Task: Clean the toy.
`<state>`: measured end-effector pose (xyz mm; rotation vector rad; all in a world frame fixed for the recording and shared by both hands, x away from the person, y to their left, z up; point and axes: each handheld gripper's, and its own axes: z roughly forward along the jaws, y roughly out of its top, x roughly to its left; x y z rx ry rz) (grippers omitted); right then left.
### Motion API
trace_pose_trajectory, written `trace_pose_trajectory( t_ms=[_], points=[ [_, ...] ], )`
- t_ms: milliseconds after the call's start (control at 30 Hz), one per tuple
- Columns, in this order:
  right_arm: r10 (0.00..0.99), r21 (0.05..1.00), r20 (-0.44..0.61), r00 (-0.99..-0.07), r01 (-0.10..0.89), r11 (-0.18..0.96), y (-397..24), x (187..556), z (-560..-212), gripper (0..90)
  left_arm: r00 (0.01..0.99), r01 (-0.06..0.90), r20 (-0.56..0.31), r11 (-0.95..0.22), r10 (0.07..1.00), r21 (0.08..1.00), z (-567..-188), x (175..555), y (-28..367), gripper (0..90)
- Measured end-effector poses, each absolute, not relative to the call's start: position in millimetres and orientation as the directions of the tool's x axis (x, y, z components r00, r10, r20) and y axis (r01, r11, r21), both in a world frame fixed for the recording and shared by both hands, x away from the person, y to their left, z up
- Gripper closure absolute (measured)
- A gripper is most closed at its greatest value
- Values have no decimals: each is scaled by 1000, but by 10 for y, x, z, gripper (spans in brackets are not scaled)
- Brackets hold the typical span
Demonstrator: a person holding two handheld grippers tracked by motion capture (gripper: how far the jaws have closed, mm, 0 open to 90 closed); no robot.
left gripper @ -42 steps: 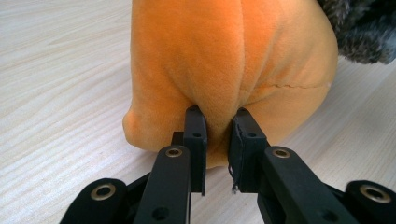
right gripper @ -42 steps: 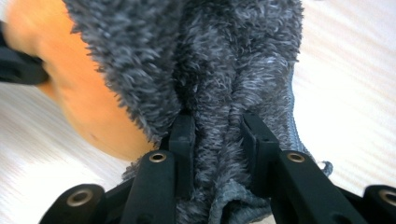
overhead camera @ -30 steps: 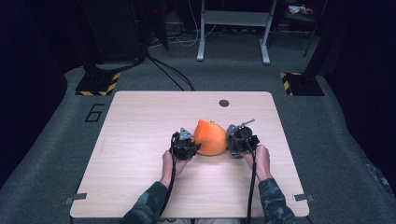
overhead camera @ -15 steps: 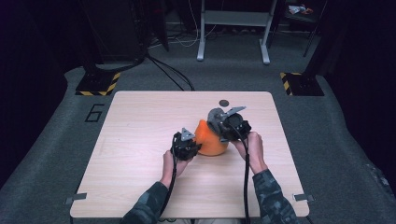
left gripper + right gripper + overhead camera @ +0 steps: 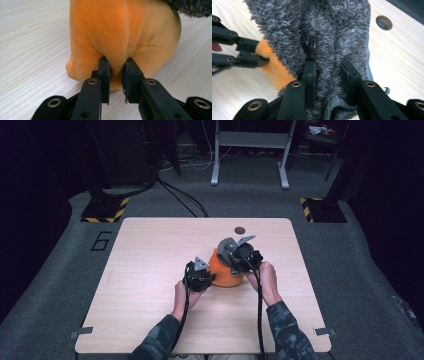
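Note:
An orange plush item point(image 5: 225, 271) with a fuzzy grey lining point(image 5: 227, 246) sits near the middle of the wooden table point(image 5: 150, 270). My left gripper point(image 5: 211, 279) pinches a fold of the orange fabric point(image 5: 117, 37) at its near left side, jaws shut on it. My right gripper point(image 5: 233, 256) is raised above the item and is shut on a tuft of the grey lining point(image 5: 322, 37), which is pulled up and over the orange part. In the right gripper view the left gripper point(image 5: 263, 60) shows at the left edge, gripping the orange fabric point(image 5: 274, 72).
A round hole point(image 5: 240, 230) lies in the tabletop behind the item, also seen as a hole point(image 5: 384, 22) in the right gripper view. Dark carpet surrounds the table, with a metal stand point(image 5: 250, 155) and cables beyond the far edge.
My right gripper has lifted and moved toward the far side of the item, drawing the grey lining up into sight. The left gripper has held still on the orange fabric.

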<state>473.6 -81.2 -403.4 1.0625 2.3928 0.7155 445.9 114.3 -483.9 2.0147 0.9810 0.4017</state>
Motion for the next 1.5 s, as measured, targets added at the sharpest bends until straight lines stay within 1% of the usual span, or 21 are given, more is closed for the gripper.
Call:
trace_pose_trajectory(
  t_ms=[67,100,300,800,933,1067,1100,1167,1233,1300,1400,1500],
  points=[
    [783,602,-149,-604,573,556,-858,4721,-4063,687,642,496,-70,-344,763,797,-4839,4459,1144,779],
    [782,609,-149,-606,567,555,-884,4728,-4083,687,643,496,-71,-345,763,797,-4839,4459,1143,779],
    [807,604,-119,-578,603,521,-1014,4709,-4182,686,642,496,-76,-338,763,800,-4847,4465,1149,779],
    [858,557,-51,-510,699,449,-1251,4732,-4522,687,639,498,-80,-332,765,801,-4852,4469,1152,778],
    [867,529,-44,-496,724,442,-1280,4757,-4632,687,639,498,-77,-335,766,800,-4852,4472,1158,777],
    [861,465,-69,-503,747,474,-1286,4796,-4824,685,637,504,-80,-336,767,796,-4858,4481,1182,776],
    [865,462,-57,-498,755,465,-1300,4802,-4851,685,635,507,-88,-329,767,796,-4862,4484,1186,776],
    [869,473,-51,-492,755,455,-1327,4799,-4833,686,634,507,-86,-330,769,796,-4861,4485,1188,775],
    [871,489,-68,-487,745,455,-1353,4791,-4766,686,633,506,-83,-331,769,796,-4860,4486,1189,775],
    [882,511,-54,-469,746,428,-1380,4777,-4650,686,629,509,-94,-317,772,800,-4866,4488,1190,774],
    [881,574,-68,-469,703,419,-1416,4740,-4406,686,629,508,-93,-318,772,801,-4866,4487,1188,773],
    [870,625,-68,-488,659,419,-1376,4702,-4227,686,628,508,-94,-316,772,802,-4867,4487,1189,771]
  ],
)
